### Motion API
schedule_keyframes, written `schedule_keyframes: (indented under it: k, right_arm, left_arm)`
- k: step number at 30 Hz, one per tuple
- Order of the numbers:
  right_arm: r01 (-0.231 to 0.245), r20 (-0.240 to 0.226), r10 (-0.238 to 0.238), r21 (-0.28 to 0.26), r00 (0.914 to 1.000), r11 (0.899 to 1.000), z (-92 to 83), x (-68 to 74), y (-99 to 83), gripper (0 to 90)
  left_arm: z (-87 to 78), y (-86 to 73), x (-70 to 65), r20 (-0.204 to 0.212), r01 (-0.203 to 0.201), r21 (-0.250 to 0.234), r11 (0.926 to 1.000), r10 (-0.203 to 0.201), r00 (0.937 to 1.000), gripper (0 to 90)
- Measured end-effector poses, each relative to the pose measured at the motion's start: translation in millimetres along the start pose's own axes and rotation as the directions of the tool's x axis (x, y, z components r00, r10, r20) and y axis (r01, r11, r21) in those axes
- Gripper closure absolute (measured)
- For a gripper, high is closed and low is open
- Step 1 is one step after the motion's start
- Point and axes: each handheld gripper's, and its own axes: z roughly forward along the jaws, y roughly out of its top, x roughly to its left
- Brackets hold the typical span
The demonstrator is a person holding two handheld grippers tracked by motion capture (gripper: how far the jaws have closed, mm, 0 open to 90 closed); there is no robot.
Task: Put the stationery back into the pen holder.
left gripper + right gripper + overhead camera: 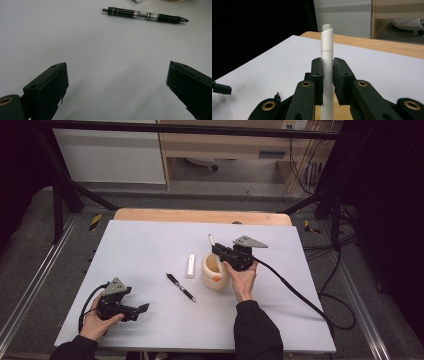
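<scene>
Above the cup, right gripper clamping white pen, bare table leftward

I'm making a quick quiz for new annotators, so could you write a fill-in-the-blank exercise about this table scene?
1. The right gripper is shut on a white ____.
2. It holds it above the cream-coloured ____.
3. The left gripper rests on the table with its jaws ____.
4. Between the two grippers lies a black ____.

Missing words: pen; cup; open; pen.
</scene>
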Motion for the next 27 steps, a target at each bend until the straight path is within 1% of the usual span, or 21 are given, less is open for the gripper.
schedule_keyframes:
  k: [2,11,18,21,23,25,27]
  right_arm:
    - [-0.004,-0.001,0.004,0.001,1.0,1.0,-0.7,-0.2,-1.4,79.2]
    - [0.011,-0.006,-0.011,0.009,0.9999,1.0,-3.4,-2.4,-15.2,79.2]
    - [0.016,-0.013,-0.016,0.006,0.9998,1.0,-6.0,-1.2,-16.5,79.1]
    - [0.016,-0.03,-0.015,0.009,0.9994,1.0,-8.0,-0.1,-15.5,78.6]
    - [0.015,-0.028,-0.015,0.017,0.9995,1.0,-9.7,-0.2,-14.0,74.6]
    - [0.03,-0.018,-0.03,0.026,0.9994,0.999,-12.2,-0.7,-12.2,70.5]
    - [0.039,-0.02,-0.039,0.024,0.9991,0.999,-15.5,-0.6,-9.8,67.6]
  left_arm:
    - [0.1,0.0,-0.1,0.0,0.0,0.001,1.0,0.0,1.0,4.0]
    - [0.3,0.0,-0.1,-0.001,-0.001,0.002,1.0,0.001,1.0,4.0]
    - [0.2,0.0,-0.2,-0.001,-0.001,0.001,1.0,0.001,1.0,4.0]
    - [0.2,0.0,-0.2,0.0,-0.001,0.001,1.0,0.001,1.0,4.0]
    - [0.0,0.1,-0.2,-0.001,0.0,0.001,1.0,0.0,1.0,4.0]
    - [0.1,0.1,-0.3,0.001,-0.002,0.001,1.0,0.002,1.0,4.0]
    - [0.1,0.1,-0.5,0.0,-0.003,0.001,1.0,0.003,1.0,4.0]
